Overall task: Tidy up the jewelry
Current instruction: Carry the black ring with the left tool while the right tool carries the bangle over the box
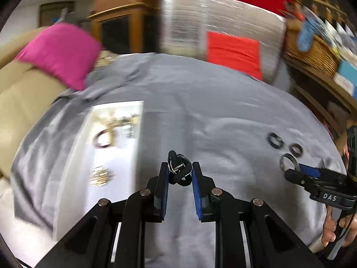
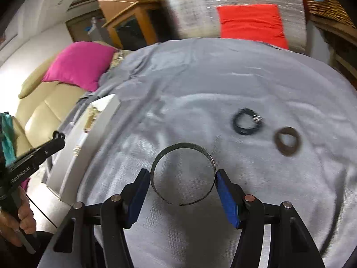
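Note:
My left gripper [image 1: 179, 171] is shut on a black bracelet with a silver ring [image 1: 179, 169], held above the grey cloth. My right gripper [image 2: 182, 178] has its pads at both sides of a thin silver bangle [image 2: 183, 177] and grips it over the cloth; it also shows in the left wrist view [image 1: 296, 172], with the bangle [image 1: 289, 161] at its tips. A black bracelet [image 2: 246, 121] and a brown ring-shaped one [image 2: 287, 141] lie on the cloth beyond the bangle. A white tray [image 1: 125, 156] to the left holds a dark bangle [image 1: 104, 139] and gold pieces [image 1: 100, 176].
A grey cloth [image 1: 212, 116] covers the round table. A pink cushion [image 1: 60, 51] lies on a beige sofa [image 1: 24, 89] at the left. A foil-wrapped block with a red patch [image 1: 232, 51] stands behind the table. Wicker baskets [image 1: 312, 53] and shelves are at the right.

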Available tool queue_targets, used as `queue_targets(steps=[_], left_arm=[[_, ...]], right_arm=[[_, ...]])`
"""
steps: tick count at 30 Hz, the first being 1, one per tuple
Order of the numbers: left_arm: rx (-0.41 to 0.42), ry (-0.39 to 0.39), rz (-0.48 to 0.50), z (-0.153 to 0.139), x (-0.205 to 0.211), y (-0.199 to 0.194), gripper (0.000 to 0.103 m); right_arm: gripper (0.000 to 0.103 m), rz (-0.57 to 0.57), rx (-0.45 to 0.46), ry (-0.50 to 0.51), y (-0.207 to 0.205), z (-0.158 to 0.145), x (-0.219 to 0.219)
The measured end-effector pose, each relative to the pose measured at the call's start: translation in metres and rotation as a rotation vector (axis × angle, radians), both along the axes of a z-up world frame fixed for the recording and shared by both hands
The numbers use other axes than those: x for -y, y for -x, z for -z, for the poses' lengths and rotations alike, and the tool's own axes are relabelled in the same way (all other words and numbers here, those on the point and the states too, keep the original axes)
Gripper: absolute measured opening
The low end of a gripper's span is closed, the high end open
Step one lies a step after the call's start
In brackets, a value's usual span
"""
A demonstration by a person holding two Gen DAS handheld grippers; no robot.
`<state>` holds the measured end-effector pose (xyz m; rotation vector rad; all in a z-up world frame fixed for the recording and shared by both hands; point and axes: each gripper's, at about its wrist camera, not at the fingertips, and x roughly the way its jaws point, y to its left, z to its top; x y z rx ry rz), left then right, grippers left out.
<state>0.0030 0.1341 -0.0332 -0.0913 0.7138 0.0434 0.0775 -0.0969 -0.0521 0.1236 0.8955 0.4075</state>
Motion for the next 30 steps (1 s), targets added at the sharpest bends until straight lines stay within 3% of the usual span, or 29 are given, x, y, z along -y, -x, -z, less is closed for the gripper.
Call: queue_targets(steps=[5,12,15,20,30], left_arm=[[-0.045,-0.019,-0.117,0.012,-0.055,0.017,0.021],[-0.200,0.067,-0.190,0.051,-0.108,0.022,0.021],[-0.231,0.135,-0.199,0.062,-0.116,0.022,0.021],[-0.247,0.148,-0.209,0.069,-0.120,0.018,0.021],[-0.310,0.195,-0.254,0.084,-0.140,0.019,0.021]], right_arm=[[0.064,-0.100,0.051,-0.058,0.000,-0.020,-0.045],[0.064,-0.229,0.043,-0.127,-0.009,-0.035,-0.131],[0.064,-0.268,0.022,-0.142,-0.016,-0.035,-0.169],[0.064,-0.333,-0.033,-0.139,-0.033,-0.028,-0.224],[0.064,-0.389,-0.140,-0.183,-0.032,-0.004,-0.268]])
